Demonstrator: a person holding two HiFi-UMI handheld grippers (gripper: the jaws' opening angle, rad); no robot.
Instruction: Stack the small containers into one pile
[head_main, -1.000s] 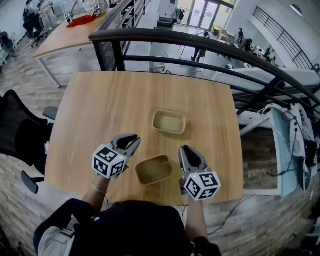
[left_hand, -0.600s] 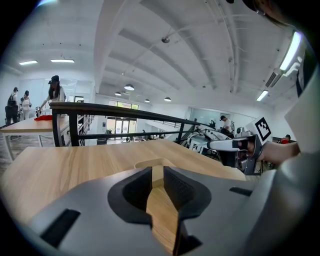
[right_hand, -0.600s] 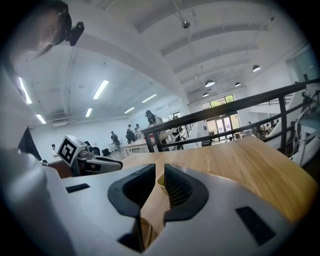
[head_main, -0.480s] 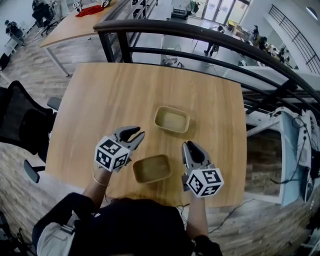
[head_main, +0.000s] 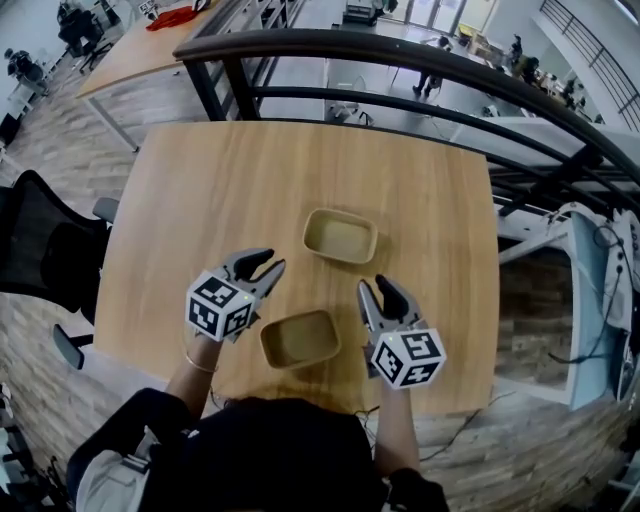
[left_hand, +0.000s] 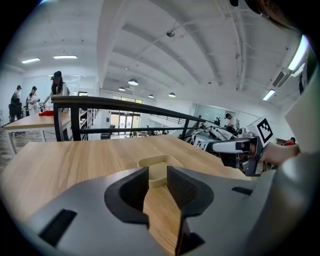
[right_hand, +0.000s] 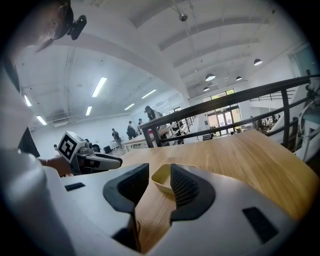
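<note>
Overhead, a wooden table (head_main: 200, 200) carries two small tan containers, shallow and rectangular with rounded corners. Both sit upright with their open sides up and are not yet stacked. The far container (head_main: 340, 236) sits near the middle of the table. The near container (head_main: 299, 338) sits by the person's edge, apart from the other and turned slightly askew.

The left claw (head_main: 262, 268) hovers just left of the near container and the right claw (head_main: 377, 288) just right of it, so the two flank it without touching. This looks like a ready stance, with either claw placed to take a side wall of the container.

Both claws are opening, and neither has hold of anything. In the left gripper view the dark pads stand apart, with bare table between them and a container, probably the far one, lying beyond the tips. The right gripper view shows the same: parted pads, nothing pressed between them, and a container rim ahead of the gap.

Because both containers face up and appear to be the same shape, one should nest inside the other. The likely next move is to pinch one wall of the near container, lift it and lower it into the far one. A thin wall gripped on one side may let the container tilt.
</note>
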